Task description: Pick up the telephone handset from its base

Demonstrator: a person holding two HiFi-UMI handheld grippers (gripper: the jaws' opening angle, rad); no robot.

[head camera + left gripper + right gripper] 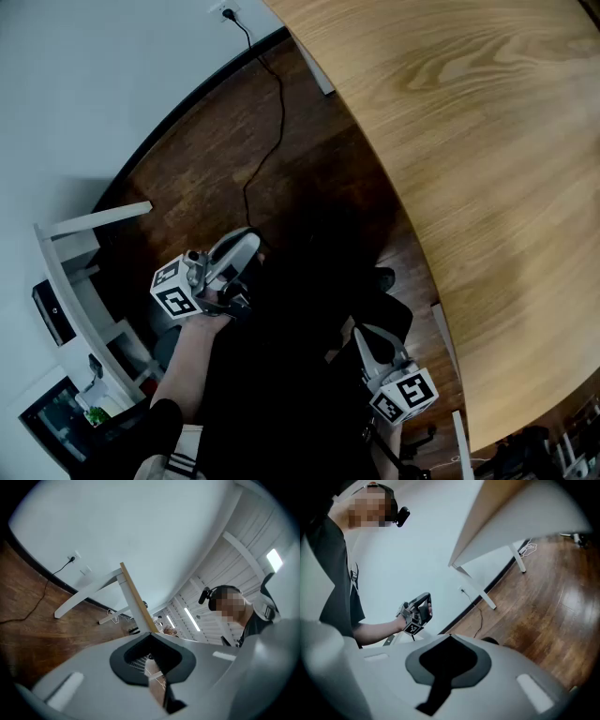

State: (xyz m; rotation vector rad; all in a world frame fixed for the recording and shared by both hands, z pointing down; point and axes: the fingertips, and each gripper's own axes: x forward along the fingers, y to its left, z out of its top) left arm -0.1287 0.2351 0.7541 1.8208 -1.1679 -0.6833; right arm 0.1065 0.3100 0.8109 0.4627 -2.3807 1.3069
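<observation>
Pale wood tabletop (pixel 469 169) fills the upper right, and its curved edge runs just to the right of the right gripper (pixel 364 339). Both grippers are held low over the dark wood floor (pixel 309 178), off the tabletop and close to the person's black clothing. The left gripper (pixel 242 246) has its fingers together, with only a thin slit between them and nothing held. The right gripper's fingers are likewise pressed together on nothing. Each gripper's cube (pixel 174 290) bears black-and-white square markers; no lettering is legible. Ahead of the left fingers, a black cable (pixel 279 103) trails across open floor to an outlet (pixel 228 11) on the white wall (pixel 84 84). Left of the left fingers stands a white frame (pixel 94 221). The handset and its base appear in no view.
</observation>
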